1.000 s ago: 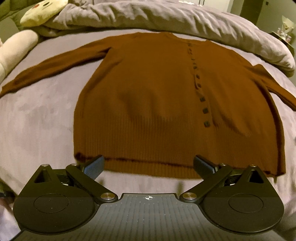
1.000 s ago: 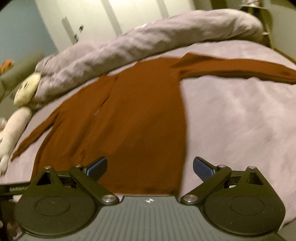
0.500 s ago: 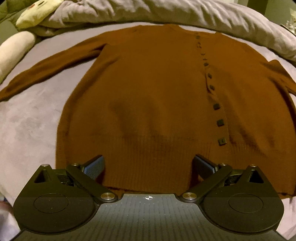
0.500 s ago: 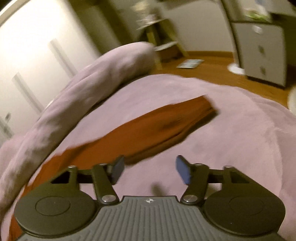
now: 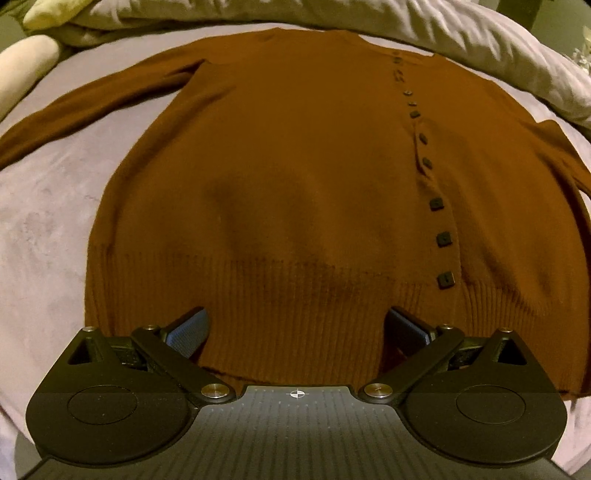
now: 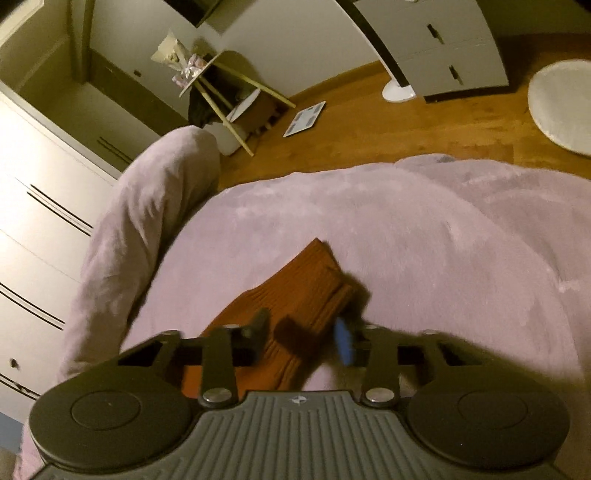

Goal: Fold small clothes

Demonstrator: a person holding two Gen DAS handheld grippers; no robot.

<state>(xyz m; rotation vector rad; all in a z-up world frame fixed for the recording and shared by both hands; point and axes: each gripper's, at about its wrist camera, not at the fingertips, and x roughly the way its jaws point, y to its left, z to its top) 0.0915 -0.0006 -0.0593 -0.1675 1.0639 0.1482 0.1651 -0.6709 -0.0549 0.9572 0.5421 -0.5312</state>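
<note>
Left gripper (image 5: 295, 332): jaws standing wide apart, hovering over the ribbed hem of the cardigan (image 5: 295, 177), nothing pinched. Right gripper (image 6: 301, 338): jaws closing, with the ribbed cuff (image 6: 310, 295) of the sleeve lying between them; motion blur is hiding whether the pads are pressing yet. The cardigan is lying flat, front up, on the bed (image 5: 40, 206), a rust-brown knit with a row of dark square buttons (image 5: 437, 204); its right sleeve is running out of the left wrist view. The bed cover is looking plush and lilac. A rumpled duvet (image 5: 461, 33) is bunching behind the collar.
</note>
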